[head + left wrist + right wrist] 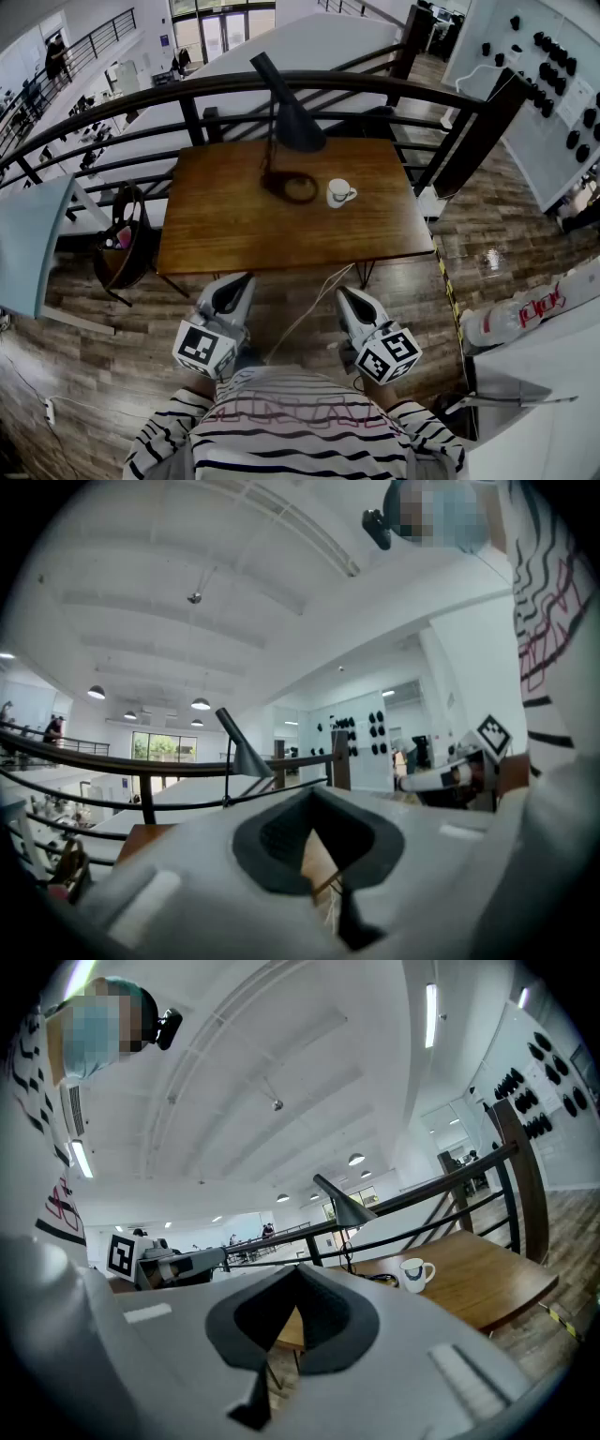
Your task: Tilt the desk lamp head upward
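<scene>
Wooden surface (234, 225) takes up most of my feed. The desk lamp (298, 127) stands mid-surface toward its far edge, head angled down. My left hand-held gripper (236, 283) and right hand-held gripper (349, 298) hang off the surface's near edge, both clenched, nothing in them. A small white cup (339, 192) sits on the surface, right of centre.
</scene>
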Available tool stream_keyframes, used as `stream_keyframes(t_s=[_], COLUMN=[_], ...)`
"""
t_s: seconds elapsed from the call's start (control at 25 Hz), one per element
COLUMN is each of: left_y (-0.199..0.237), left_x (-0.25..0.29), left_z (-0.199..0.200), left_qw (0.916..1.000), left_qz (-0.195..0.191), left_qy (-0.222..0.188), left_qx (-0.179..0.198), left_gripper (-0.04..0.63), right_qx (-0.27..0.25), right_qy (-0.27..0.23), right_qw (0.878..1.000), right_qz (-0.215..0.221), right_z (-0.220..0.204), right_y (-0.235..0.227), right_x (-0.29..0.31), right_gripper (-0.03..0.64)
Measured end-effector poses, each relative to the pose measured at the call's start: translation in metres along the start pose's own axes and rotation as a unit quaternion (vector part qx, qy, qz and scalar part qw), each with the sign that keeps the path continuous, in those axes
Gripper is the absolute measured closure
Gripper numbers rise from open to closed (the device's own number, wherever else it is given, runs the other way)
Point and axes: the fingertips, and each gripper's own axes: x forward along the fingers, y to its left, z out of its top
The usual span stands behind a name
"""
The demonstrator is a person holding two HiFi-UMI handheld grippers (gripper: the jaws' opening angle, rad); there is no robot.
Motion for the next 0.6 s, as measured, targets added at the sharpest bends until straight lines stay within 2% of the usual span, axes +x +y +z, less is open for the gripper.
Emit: stream_keyframes(t_s=[0.24, 0.44, 0.6], left_y=[0.004, 0.005, 0.006], left_x=[0.007, 0.010, 0.009], left_z=[-0.003, -0.006, -0.010], left_qw=[1.0000, 1.0000, 1.0000], left_qz=[-0.003, -0.005, 0.000], left_qy=[0.004, 0.005, 0.008], left_qx=[0.001, 0.003, 0.004], left_gripper=[0.594, 0.594, 0.592], right_qx=[0.000, 0.034, 0.034], right_qy=[-0.001, -0.033, -0.038], right_qw=[1.000, 0.999, 0.999], right_qz=[0.000, 0.009, 0.003], right_z=[-0.001, 0.004, 0.005], right_y=[-0.006, -0.011, -0.013], right_x=[0.004, 0.003, 0.003], right_gripper=[0.617, 0.615, 0.615])
